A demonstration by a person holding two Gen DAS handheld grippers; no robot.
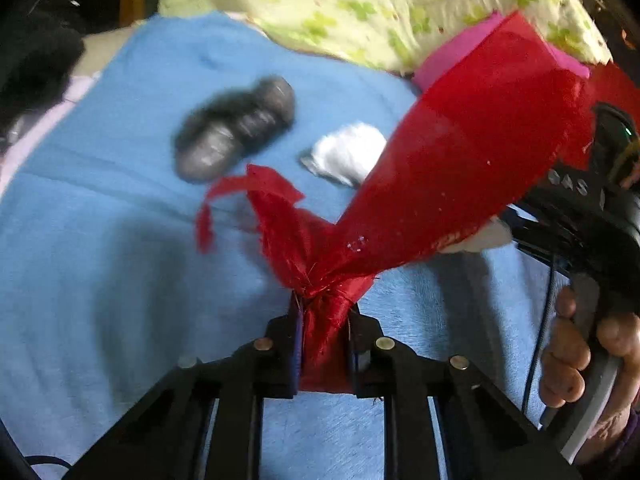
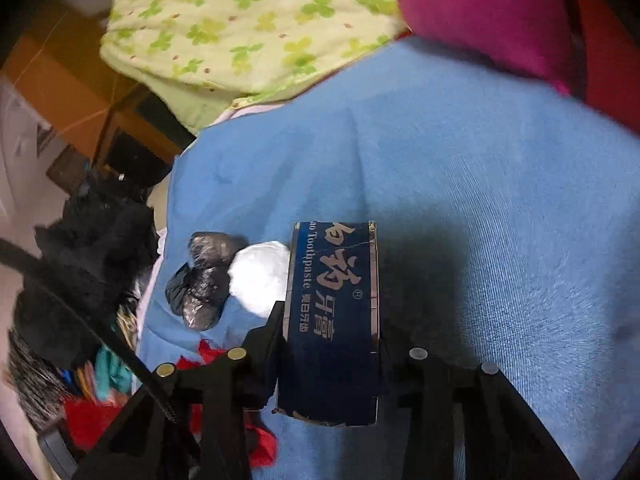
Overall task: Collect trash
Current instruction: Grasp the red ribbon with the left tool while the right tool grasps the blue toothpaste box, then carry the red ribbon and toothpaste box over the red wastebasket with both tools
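The left gripper (image 1: 324, 312) is clamped on the bunched edge of a red bag (image 1: 460, 152), which fans out toward 1 o'clock. The right gripper (image 2: 332, 320) is pinched on a blue toothpaste box (image 2: 334, 320), long axis running 12 to 6. Further out on the blue blanket (image 1: 100, 240), a black plastic wad (image 1: 236, 128) sits at 11 o'clock and a white crumpled tissue (image 1: 348, 152) at 12, so the left side's probably closer. Both grippers are angled downward.

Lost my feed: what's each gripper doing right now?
Left gripper: shut on red bag.
Right gripper: shut on toothpaste box.
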